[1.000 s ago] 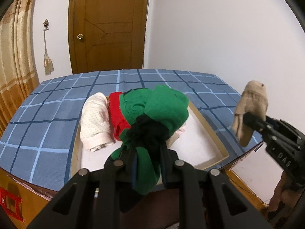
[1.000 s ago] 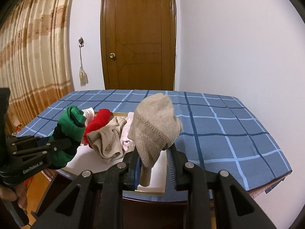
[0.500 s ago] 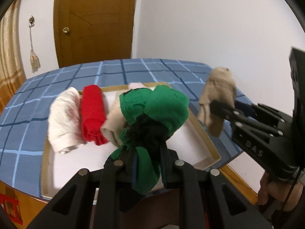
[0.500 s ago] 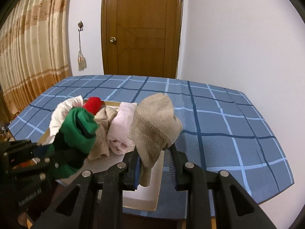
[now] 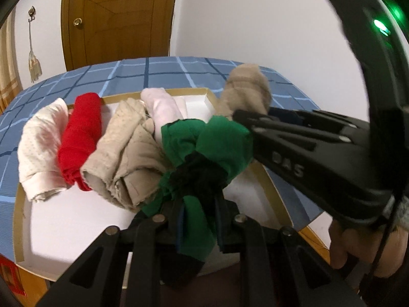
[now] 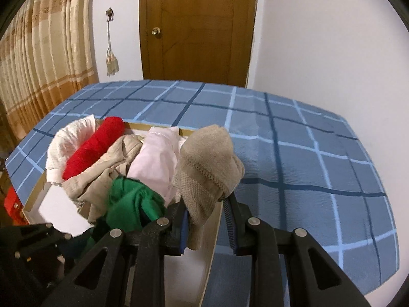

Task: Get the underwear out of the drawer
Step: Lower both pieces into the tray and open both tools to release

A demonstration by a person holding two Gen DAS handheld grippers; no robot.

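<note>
My left gripper (image 5: 196, 220) is shut on a green underwear piece with a black band (image 5: 217, 140), held just above the front of the open drawer (image 5: 273, 192). My right gripper (image 6: 207, 227) is shut on a beige knitted piece (image 6: 207, 168) over the drawer's right wall. The two bundles almost touch. In the left wrist view the right gripper (image 5: 245, 116) looms large on the right, carrying the beige piece (image 5: 245, 92). In the drawer lie rolled pieces: white dotted (image 5: 41, 143), red (image 5: 79, 133), beige (image 5: 125, 148) and pale pink (image 5: 163, 105).
The drawer rests on a surface under a blue checked cloth (image 6: 306, 166), which spreads to the right and back. A wooden door (image 6: 196, 25) and a striped curtain (image 6: 38, 64) stand behind. A person's hand (image 5: 358, 250) grips the right tool. Something red (image 6: 11, 204) sits low on the left.
Both grippers have come forward and down toward the drawer with their bundles still held, and have drawn closer together. The right gripper now fills the right of the left wrist view.
</note>
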